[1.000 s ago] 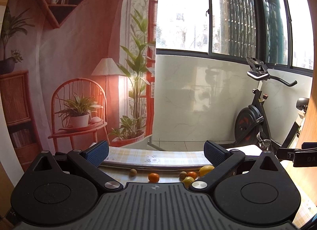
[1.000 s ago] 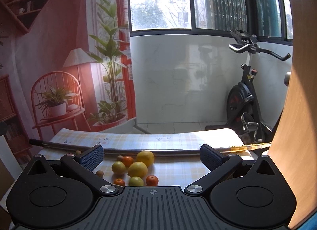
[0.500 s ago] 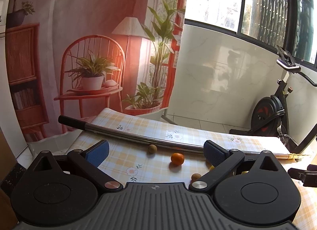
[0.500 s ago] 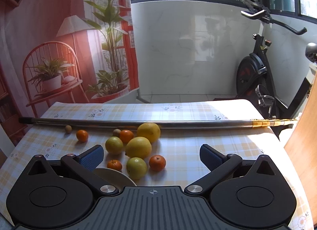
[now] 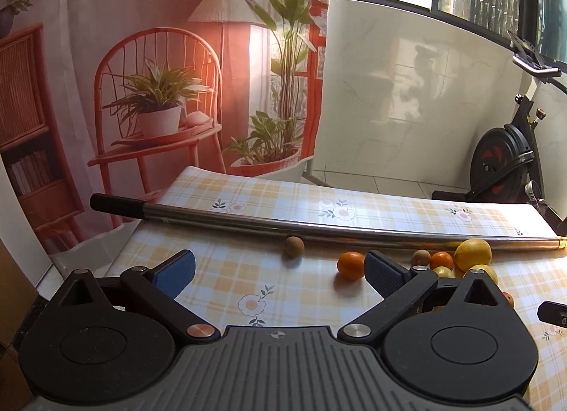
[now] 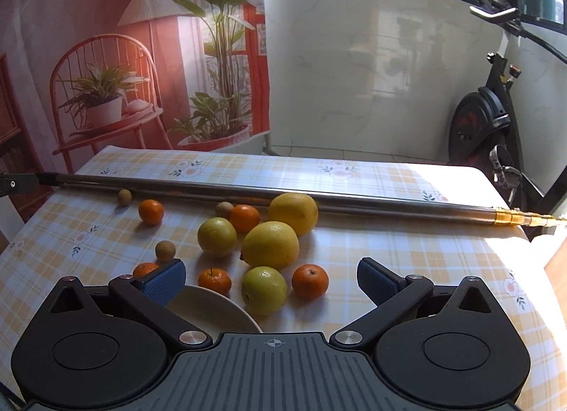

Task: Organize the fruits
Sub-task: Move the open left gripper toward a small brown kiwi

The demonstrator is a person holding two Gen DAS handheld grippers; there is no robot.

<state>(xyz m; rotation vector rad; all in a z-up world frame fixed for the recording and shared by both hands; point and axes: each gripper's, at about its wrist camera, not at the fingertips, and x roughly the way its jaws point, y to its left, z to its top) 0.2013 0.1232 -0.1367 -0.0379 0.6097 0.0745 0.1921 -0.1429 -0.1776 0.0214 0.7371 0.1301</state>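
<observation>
Loose fruit lies on a checked tablecloth. In the right wrist view two big lemons sit mid-table, with two yellow-green citrus, several small oranges and small brown fruits around them. A white plate shows just under my right gripper, which is open and holds nothing. My left gripper is open too, above the table's left part. An orange lies by its right finger and a brown fruit sits further back.
A long metal pole with a black handle lies across the table behind the fruit. An exercise bike stands at the far right. A printed backdrop hangs beyond the table's left end.
Both cameras have tipped downward and come closer to the table, so more of the cloth and fruit shows. The white plate has come into the right wrist view. Both grippers stayed open.
</observation>
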